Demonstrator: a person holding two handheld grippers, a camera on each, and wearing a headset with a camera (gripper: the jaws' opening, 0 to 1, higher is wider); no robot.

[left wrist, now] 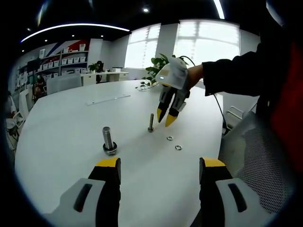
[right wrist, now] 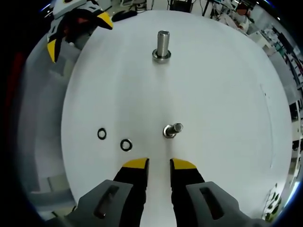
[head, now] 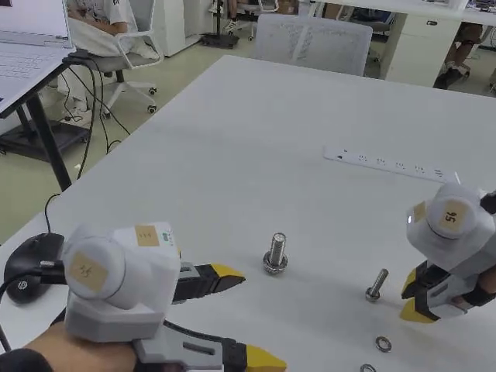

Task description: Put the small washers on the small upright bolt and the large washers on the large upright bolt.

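Observation:
The large upright bolt (head: 275, 252) stands mid-table with washers stacked at its base; it also appears in the left gripper view (left wrist: 109, 140) and the right gripper view (right wrist: 162, 45). To its right stands the small upright bolt (head: 377, 284) (left wrist: 150, 122) (right wrist: 172, 129). Two small washers (head: 383, 343) (left wrist: 170, 138) (right wrist: 126, 144) lie flat near the table's front edge. My right gripper (head: 409, 298) (right wrist: 159, 164) hovers just right of the small bolt, its jaws a narrow gap apart and empty. At the lower left my left gripper (head: 246, 316) (left wrist: 161, 163) is wide open and empty.
A white power strip (head: 391, 165) lies at the back right of the white table (head: 232, 155). A black mouse (head: 31, 263) with its cable sits by the left edge. A grey chair (head: 314, 43) stands behind the table, and a desk with a laptop (head: 27, 39) at far left.

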